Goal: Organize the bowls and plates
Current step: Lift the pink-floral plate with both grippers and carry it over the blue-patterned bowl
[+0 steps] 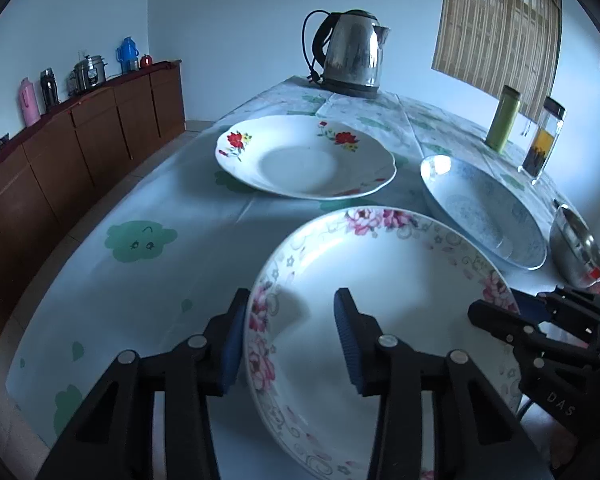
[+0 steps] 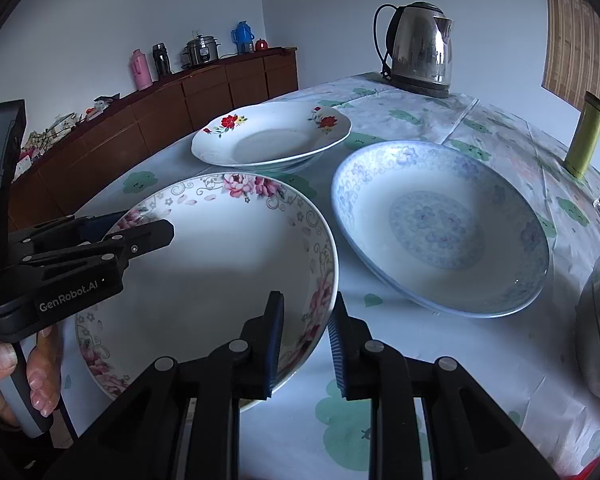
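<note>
Right now the pink-flowered plate (image 2: 220,272) sits at the near edge of the counter (image 1: 160,280), which is covered by a pale cloth printed with green clouds. The right hand-held gripper (image 2: 305,344) has its blue pads on either side of the plate's right rim, one inside the dish and one outside, pinching it. The left hand-held gripper (image 1: 290,340) straddles the opposite rim: its outer pad lies against the outside edge and its inner finger reaches over the bowl of the plate. Whether that inner pad presses on the porcelain cannot be told. A person's left hand (image 2: 20,372) wraps the handle of the left hand-held gripper.

Just behind the held plate stands a white plate with red flowers (image 1: 300,160). To its right, close beside the pink one, lies a blue-patterned plate (image 2: 440,220). A steel bowl (image 1: 576,252) sits at the far right, near the blue plate. Further back are a green canister (image 1: 502,120), a clear bottle with a dark cap (image 1: 542,140) and a steel electric kettle (image 1: 354,54). A brown sideboard (image 1: 80,140) runs along the wall at left, carrying flasks and a pot.
</note>
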Tool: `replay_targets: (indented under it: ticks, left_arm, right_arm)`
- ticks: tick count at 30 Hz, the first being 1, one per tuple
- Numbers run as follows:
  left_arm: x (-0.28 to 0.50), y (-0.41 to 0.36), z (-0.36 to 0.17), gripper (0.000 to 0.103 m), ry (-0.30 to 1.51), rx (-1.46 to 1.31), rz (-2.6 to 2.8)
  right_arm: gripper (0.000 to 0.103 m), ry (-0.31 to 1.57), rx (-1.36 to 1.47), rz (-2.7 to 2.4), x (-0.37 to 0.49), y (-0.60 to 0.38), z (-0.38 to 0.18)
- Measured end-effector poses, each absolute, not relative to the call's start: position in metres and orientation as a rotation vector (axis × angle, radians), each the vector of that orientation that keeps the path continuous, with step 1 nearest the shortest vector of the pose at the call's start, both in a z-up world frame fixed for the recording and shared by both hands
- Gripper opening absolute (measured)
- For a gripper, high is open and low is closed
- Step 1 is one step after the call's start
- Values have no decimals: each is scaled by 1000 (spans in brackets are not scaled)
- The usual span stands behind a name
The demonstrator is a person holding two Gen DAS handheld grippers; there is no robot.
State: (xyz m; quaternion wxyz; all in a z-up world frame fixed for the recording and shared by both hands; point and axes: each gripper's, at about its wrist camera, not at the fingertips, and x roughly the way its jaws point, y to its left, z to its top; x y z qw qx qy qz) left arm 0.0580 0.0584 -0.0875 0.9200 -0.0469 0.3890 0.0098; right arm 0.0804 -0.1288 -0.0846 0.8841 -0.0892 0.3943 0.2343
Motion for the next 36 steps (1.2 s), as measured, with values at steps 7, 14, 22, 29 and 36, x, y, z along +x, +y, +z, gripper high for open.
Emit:
replay_targets:
  ticks: [7, 14, 22, 29, 36]
  left_arm:
    - [57, 53, -88, 40, 805, -53, 54]
    - [53, 51, -86, 38, 786, -40, 69]
    - [51, 46, -82, 38, 746, 7, 88]
    - [50, 43, -73, 38, 696, 20, 96]
    - [50, 41, -62, 38, 648, 22, 106]
  right_arm:
    - [24, 832, -169, 505, 83, -130, -86]
    - [24, 832, -159, 513, 85, -132, -87]
    - [24, 785, -156, 506, 79, -134, -82]
    - [24, 749, -137, 509, 75, -137, -77]
    - [24, 727, -107, 520, 72, -141, -73]
